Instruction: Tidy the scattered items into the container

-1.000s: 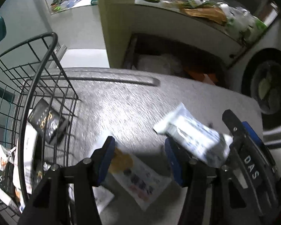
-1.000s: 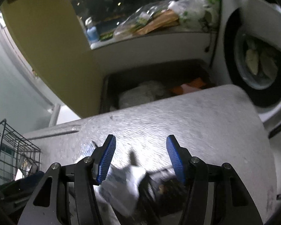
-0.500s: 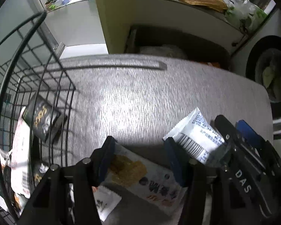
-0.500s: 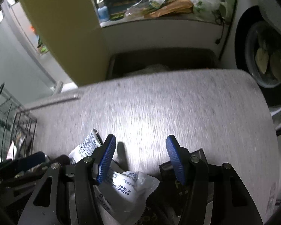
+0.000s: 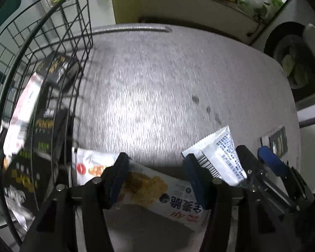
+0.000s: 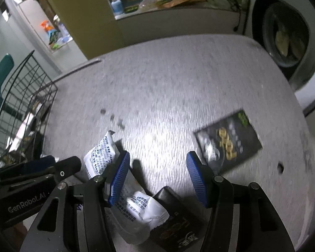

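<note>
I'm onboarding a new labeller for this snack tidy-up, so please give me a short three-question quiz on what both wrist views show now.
1. True or false: the wire basket already holds packets.
2. Multiple choice: what lies between the left tool's fingers? A) a blue bottle B) a white snack packet with orange print C) nothing but bare table
3. Short answer: in the right wrist view, which item lies alone on the table, to the right of the right tool?

Key: 1 true; 2 B, the snack packet, not yet pinched; 3 the black packet with gold print.
</note>
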Action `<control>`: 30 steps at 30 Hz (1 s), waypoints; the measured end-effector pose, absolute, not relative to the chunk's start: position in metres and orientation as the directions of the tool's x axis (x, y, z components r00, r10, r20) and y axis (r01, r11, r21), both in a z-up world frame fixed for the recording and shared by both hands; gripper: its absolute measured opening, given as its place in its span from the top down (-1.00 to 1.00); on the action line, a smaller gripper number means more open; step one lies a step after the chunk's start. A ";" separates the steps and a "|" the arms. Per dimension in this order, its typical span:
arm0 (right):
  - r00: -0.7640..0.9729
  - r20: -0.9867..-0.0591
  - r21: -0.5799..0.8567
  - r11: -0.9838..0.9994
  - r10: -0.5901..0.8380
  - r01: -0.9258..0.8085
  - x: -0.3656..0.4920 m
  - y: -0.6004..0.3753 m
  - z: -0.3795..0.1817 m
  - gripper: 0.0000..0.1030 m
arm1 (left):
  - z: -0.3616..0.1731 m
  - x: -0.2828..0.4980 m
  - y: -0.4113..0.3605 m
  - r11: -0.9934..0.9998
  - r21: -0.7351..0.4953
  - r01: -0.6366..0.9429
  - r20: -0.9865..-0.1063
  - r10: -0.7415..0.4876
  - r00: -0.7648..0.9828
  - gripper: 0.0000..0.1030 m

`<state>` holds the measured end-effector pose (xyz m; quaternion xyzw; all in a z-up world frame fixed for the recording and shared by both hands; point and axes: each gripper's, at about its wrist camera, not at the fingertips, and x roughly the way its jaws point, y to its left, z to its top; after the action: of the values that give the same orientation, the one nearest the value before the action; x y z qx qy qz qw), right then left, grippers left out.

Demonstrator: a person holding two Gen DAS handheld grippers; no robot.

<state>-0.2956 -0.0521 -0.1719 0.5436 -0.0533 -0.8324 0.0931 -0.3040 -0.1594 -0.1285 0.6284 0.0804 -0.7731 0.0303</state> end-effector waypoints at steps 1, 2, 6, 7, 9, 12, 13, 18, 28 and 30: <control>-0.389 -0.896 0.194 -0.976 -0.215 0.094 -0.293 -0.053 -0.172 -0.10 | -0.128 -0.300 -0.160 -0.984 -0.089 0.153 -0.975 0.055 -0.214 -0.21; -0.396 -0.894 0.189 -0.978 -0.210 0.092 -0.290 -0.052 -0.170 -0.10 | -0.127 -0.296 -0.160 -0.984 -0.092 0.155 -0.975 0.057 -0.213 -0.21; -0.430 -0.880 0.174 -0.980 -0.201 0.101 -0.283 -0.051 -0.157 -0.10 | -0.118 -0.289 -0.160 -0.982 -0.106 0.156 -0.973 0.071 -0.218 -0.21; -0.444 -0.875 0.169 -0.981 -0.195 0.098 -0.281 -0.048 -0.151 -0.10 | -0.115 -0.289 -0.158 -0.982 -0.108 0.157 -0.972 0.071 -0.224 -0.21; -0.457 -0.866 0.181 -0.979 -0.204 0.095 -0.276 -0.041 -0.143 -0.10 | -0.107 -0.286 -0.158 -0.982 -0.113 0.154 -0.970 0.075 -0.232 -0.21; -0.457 -0.859 0.210 -0.973 -0.231 0.098 -0.267 -0.033 -0.137 -0.10 | -0.101 -0.276 -0.155 -0.981 -0.124 0.149 -0.971 0.090 -0.220 -0.21; -0.454 -0.856 0.222 -0.969 -0.247 0.109 -0.263 -0.032 -0.136 -0.10 | -0.100 -0.270 -0.157 -0.980 -0.129 0.149 -0.972 0.095 -0.214 -0.21; -0.462 -0.841 0.222 -0.958 -0.282 0.181 -0.244 -0.039 -0.129 -0.10 | -0.095 -0.241 -0.155 -0.979 -0.133 0.151 -0.972 0.099 -0.214 -0.21; -0.455 -0.864 0.154 -0.973 -0.216 0.170 -0.243 -0.035 -0.134 -0.10 | -0.112 -0.211 -0.159 -0.970 -0.133 0.201 -0.980 0.098 -0.176 -0.22; -0.471 -0.864 0.158 -0.984 -0.176 0.079 -0.241 -0.011 -0.137 -0.10 | -0.109 -0.211 -0.157 -0.973 -0.130 0.192 -0.978 0.095 -0.184 -0.22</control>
<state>-0.2409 -0.0113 -0.1372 0.5087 -0.0478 -0.8563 0.0746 -0.2109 -0.1569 -0.1085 0.6379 0.1125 -0.7612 0.0321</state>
